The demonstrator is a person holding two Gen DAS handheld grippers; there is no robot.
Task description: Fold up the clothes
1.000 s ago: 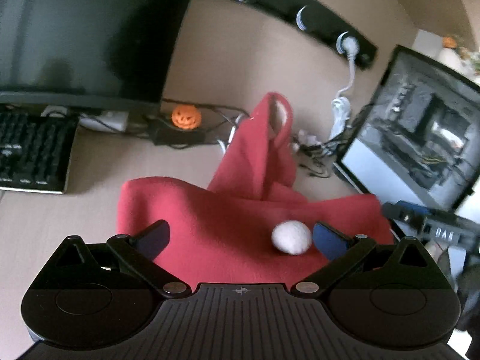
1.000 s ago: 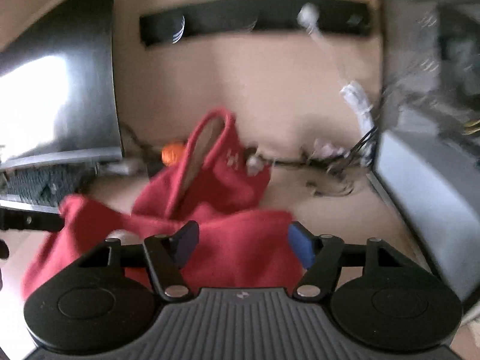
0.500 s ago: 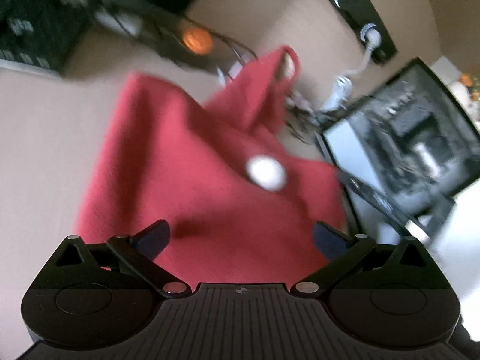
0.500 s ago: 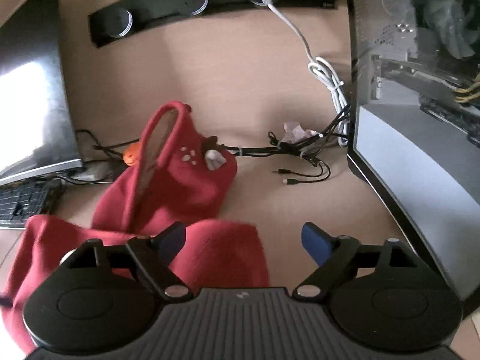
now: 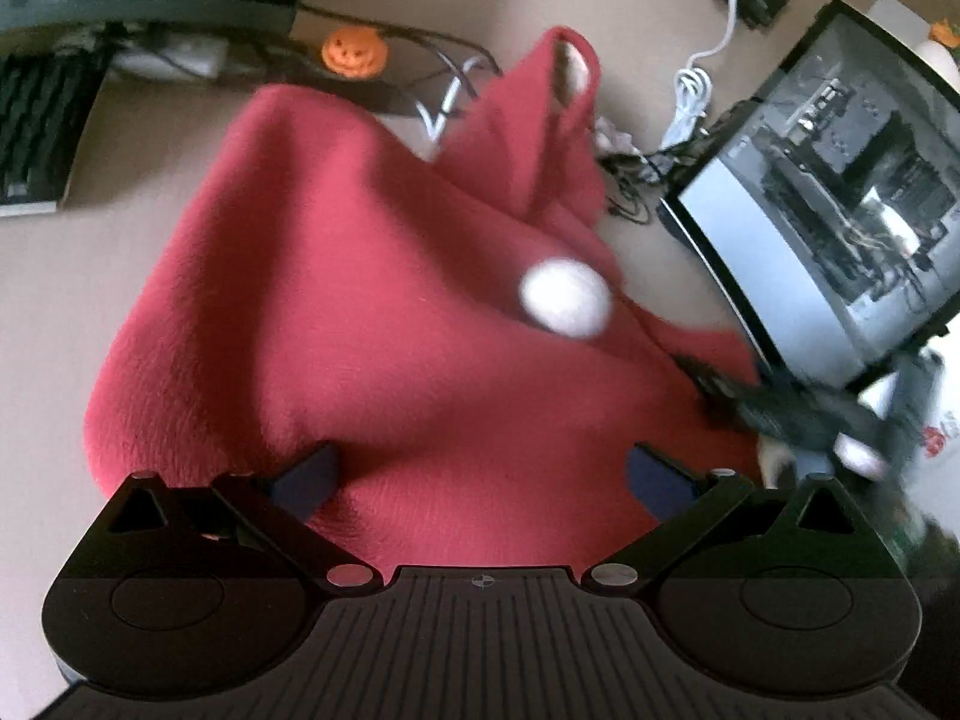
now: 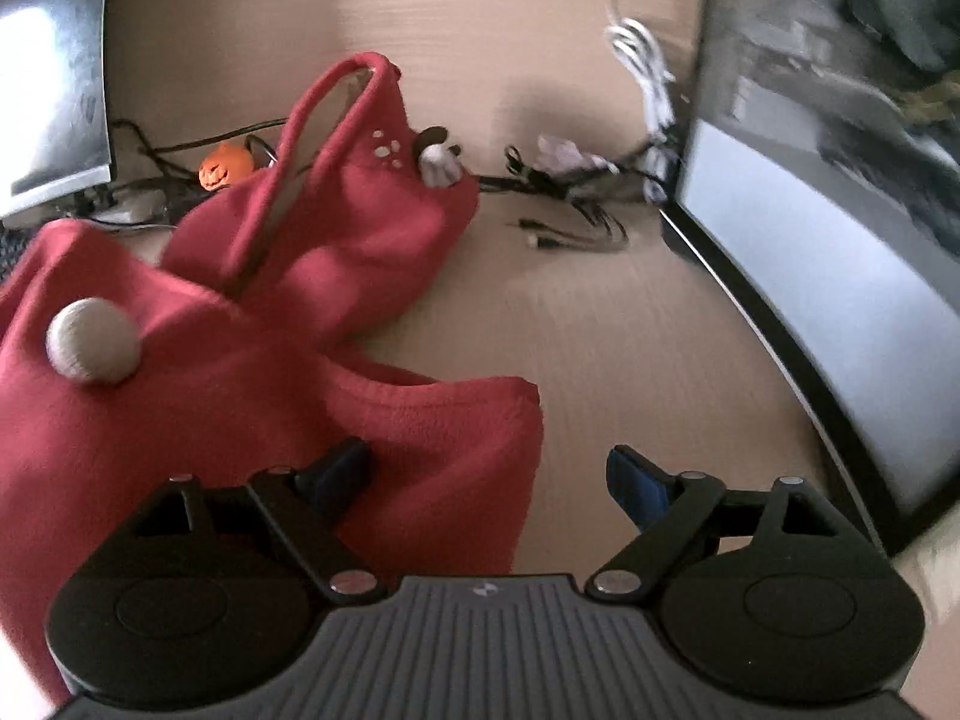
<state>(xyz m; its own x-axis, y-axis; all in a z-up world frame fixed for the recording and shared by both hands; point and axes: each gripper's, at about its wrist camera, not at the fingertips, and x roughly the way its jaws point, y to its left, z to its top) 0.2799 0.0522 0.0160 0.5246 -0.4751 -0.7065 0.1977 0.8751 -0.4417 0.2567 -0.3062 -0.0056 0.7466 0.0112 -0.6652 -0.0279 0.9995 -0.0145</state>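
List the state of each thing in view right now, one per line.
left gripper: jaws open, over the cloth, holding nothing
right gripper: jaws open, straddling the garment's right edge
red fleece garment: rumpled, unfolded, flat on desk
white pompom: on top of the garment
white cable: plugged into the socket strip
monitor: lit

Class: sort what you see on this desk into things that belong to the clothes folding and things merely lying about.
Job: red fleece garment, its white pompom, left gripper, right gripper.

Lying about: pumpkin toy, keyboard, cables, monitor.
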